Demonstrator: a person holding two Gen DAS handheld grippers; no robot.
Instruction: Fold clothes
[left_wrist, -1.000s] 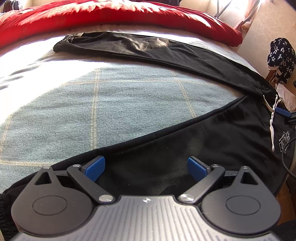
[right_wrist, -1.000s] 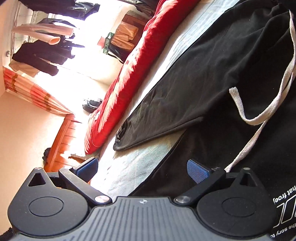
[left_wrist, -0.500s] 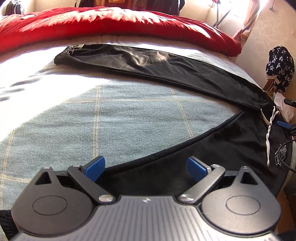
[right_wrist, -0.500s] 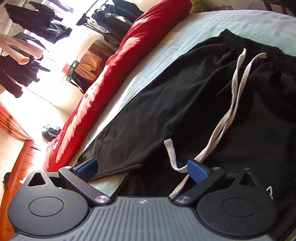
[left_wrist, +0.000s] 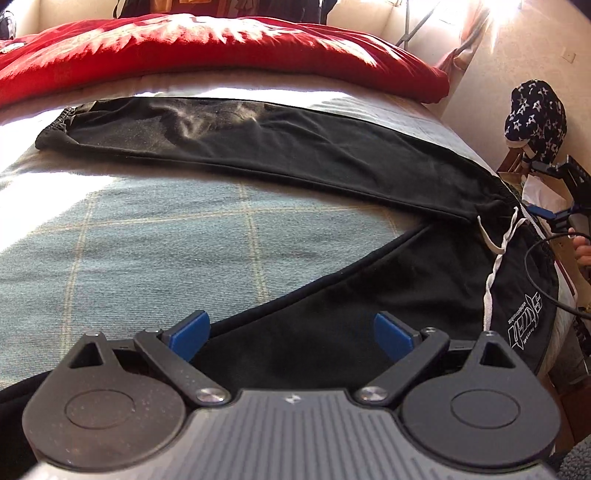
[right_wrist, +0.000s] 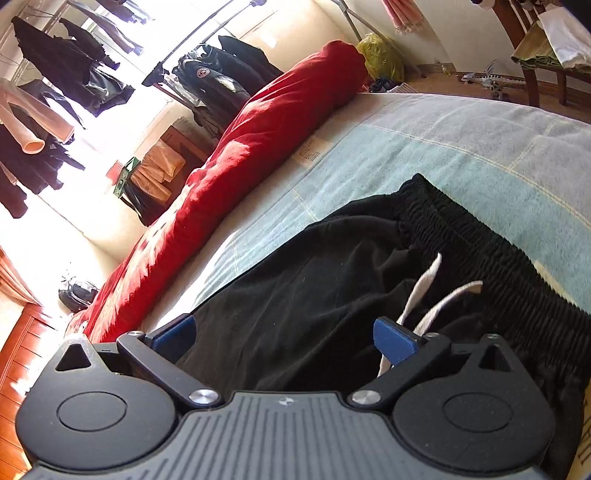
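We held both tools spread: left tool (left_wrist: 291, 334) and right tool (right_wrist: 284, 338) over the black trousers (left_wrist: 332, 166) on the bed (left_wrist: 147, 236).

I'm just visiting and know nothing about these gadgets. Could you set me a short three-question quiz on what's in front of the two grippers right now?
1. True or false: the black trousers lie with their two legs spread apart on the blue checked blanket.
2. What colour is the drawstring at the elastic waistband? A) red B) white C) blue
3. Fill in: both the left gripper and the right gripper have their fingers ____, holding nothing.

Key: 1 true; 2 B; 3 open.
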